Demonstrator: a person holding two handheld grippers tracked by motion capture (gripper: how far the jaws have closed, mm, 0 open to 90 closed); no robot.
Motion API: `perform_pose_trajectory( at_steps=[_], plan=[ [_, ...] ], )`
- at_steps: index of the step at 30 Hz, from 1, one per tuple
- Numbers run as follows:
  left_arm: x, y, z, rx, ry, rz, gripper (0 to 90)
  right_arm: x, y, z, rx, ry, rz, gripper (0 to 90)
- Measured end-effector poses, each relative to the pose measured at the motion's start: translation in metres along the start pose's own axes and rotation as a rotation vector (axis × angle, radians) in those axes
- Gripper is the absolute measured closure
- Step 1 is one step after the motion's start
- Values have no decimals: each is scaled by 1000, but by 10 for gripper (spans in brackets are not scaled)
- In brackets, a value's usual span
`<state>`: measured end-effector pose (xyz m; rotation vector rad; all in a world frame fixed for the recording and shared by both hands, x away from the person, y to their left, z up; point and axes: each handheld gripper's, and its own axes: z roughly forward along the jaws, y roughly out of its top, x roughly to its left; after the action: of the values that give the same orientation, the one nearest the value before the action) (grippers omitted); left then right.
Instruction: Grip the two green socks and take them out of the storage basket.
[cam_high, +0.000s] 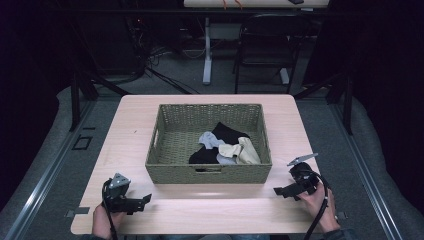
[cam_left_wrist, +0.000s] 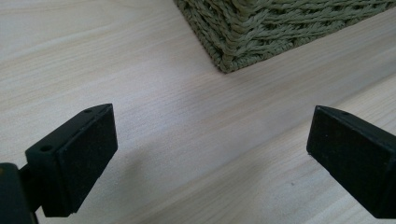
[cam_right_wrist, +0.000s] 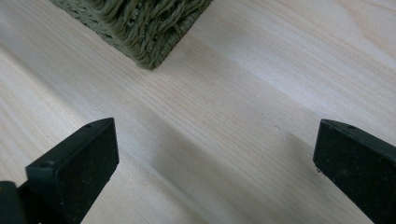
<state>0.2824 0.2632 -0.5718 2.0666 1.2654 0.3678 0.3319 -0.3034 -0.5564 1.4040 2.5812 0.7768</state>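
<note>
Woven green basket (cam_high: 209, 172) holds crumpled cloths (cam_high: 224, 146); both tools wide apart, empty.

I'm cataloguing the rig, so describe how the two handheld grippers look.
Both are black. The left gripper carries a grey three-cornered plate on top; the right gripper has a similar grey plate and a black cable trailing back past the person's hand. In the gripper views each shows two blocky black jaws with flat matte faces and small screw holes.
</note>
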Motion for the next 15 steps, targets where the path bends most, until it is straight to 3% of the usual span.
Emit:
perform_pose_trajectory(
  at_steps=[15],
  plan=[
    [0,-3,0,31,48,2,37,1,3,2,26,-28,-28,0]
  ],
)
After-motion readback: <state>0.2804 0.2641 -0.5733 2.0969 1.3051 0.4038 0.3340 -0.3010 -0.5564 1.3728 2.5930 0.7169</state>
